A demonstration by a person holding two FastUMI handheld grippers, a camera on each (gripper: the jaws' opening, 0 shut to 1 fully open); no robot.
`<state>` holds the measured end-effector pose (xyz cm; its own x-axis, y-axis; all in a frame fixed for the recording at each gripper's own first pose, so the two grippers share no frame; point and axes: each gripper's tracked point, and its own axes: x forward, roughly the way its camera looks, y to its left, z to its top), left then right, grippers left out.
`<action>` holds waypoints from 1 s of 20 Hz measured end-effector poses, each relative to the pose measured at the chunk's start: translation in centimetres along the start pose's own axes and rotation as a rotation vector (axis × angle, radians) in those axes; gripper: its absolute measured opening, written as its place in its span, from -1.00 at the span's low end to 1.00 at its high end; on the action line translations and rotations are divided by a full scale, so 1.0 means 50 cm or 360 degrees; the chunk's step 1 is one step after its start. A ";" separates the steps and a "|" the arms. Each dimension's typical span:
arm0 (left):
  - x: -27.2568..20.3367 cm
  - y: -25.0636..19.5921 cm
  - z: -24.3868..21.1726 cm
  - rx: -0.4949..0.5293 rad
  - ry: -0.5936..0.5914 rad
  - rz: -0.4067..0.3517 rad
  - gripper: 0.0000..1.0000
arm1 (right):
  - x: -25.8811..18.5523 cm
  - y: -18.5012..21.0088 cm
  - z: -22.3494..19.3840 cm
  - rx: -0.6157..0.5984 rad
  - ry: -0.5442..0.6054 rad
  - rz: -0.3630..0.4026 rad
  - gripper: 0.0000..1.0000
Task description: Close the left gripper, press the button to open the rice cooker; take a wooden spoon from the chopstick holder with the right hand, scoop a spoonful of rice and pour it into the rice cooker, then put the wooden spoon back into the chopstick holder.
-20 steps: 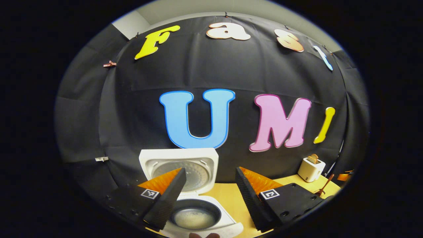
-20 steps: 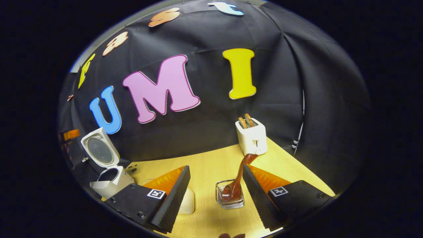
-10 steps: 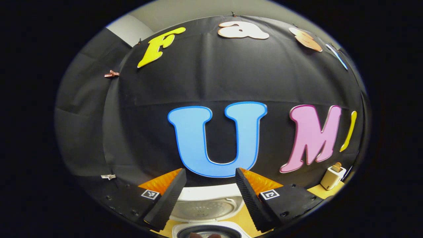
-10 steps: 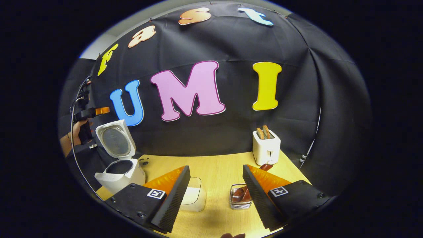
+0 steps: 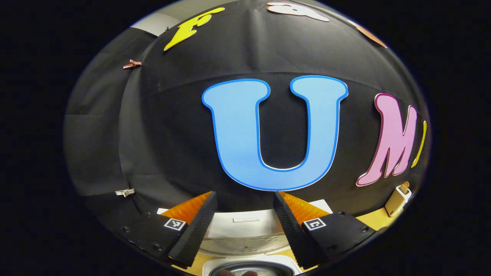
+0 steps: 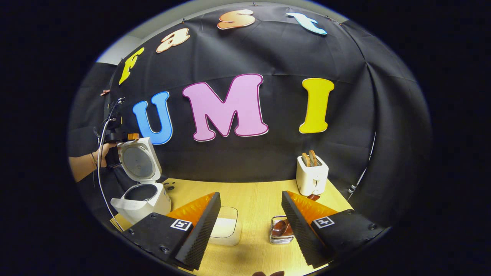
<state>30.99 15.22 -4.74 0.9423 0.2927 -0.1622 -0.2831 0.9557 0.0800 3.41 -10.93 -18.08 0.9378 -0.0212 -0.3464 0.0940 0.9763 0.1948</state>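
Observation:
The white rice cooker [image 6: 142, 201] stands at the table's left with its lid [image 6: 139, 161] raised upright. In the left gripper view, my left gripper [image 5: 242, 214] is open, its fingers straddling the top edge of that lid [image 5: 245, 226], with the pot's rim [image 5: 251, 268] below. The right gripper view shows the left gripper [image 6: 115, 134] and a hand [image 6: 102, 151] at the lid's top left. My right gripper [image 6: 249, 222] is open above the table. The wooden spoon [image 6: 284, 228] lies in the clear chopstick holder [image 6: 280, 234], just left of the right finger. A white rice container [image 6: 225, 230] sits between the fingers.
A white toaster [image 6: 311, 177] with bread slices stands at the back right of the wooden table [image 6: 253, 191], and shows small at the right [image 5: 399, 199] in the left gripper view. The black cloth wall rises close behind the cooker.
My left gripper has risen and moved forward to the top of the raised lid. My right gripper has backed away from the chopstick holder, leaving the spoon in it.

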 end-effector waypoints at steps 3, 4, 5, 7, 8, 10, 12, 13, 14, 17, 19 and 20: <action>-0.045 -0.004 -0.014 -0.0013 0.0012 -0.0010 0.93 | 0.003 0.004 -0.003 0.0003 0.0007 0.0008 0.96; -0.065 -0.008 -0.019 -0.0017 0.0017 -0.0016 0.93 | 0.003 0.005 -0.003 0.0004 0.0009 0.0015 0.96; -0.087 -0.010 -0.026 -0.0017 0.0018 -0.0022 0.93 | 0.004 0.004 -0.001 0.0005 0.0007 0.0017 0.96; -0.143 -0.019 -0.048 -0.0021 0.0027 -0.0038 0.93 | 0.007 0.007 0.003 0.0015 0.0006 0.0026 0.96; -0.164 -0.022 -0.061 -0.0022 0.0037 -0.0045 0.93 | 0.007 0.007 0.000 0.0025 0.0010 0.0034 0.96; -0.214 -0.028 -0.093 -0.0058 0.0053 -0.0059 0.93 | 0.005 0.007 0.003 0.0050 0.0004 0.0046 0.96; -0.260 -0.036 -0.130 -0.0110 0.0086 -0.0079 0.93 | -0.001 0.014 0.004 0.0064 -0.0009 0.0080 0.97; -0.278 -0.039 -0.149 -0.0129 0.0107 -0.0085 0.93 | -0.002 0.016 0.006 0.0057 -0.0017 0.0089 0.96; -0.295 -0.043 -0.165 -0.0137 0.0120 -0.0090 0.92 | -0.004 0.016 0.008 0.0047 -0.0022 0.0094 0.96; -0.324 -0.050 -0.211 -0.0101 0.0175 -0.0095 0.91 | -0.004 0.020 0.002 0.0050 -0.0004 0.0099 0.96; -0.338 -0.052 -0.235 -0.0080 0.0201 -0.0086 0.91 | -0.004 0.025 0.003 0.0058 -0.0006 0.0107 0.96; -0.343 -0.053 -0.242 -0.0075 0.0208 -0.0082 0.92 | -0.007 0.026 0.005 0.0055 -0.0009 0.0108 0.96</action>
<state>13.42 8.02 -14.07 0.9255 0.2416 -0.2916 -0.2458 0.9691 0.0226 3.29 -9.70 -17.49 0.9444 0.0435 -0.3259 0.0414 0.9676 0.2491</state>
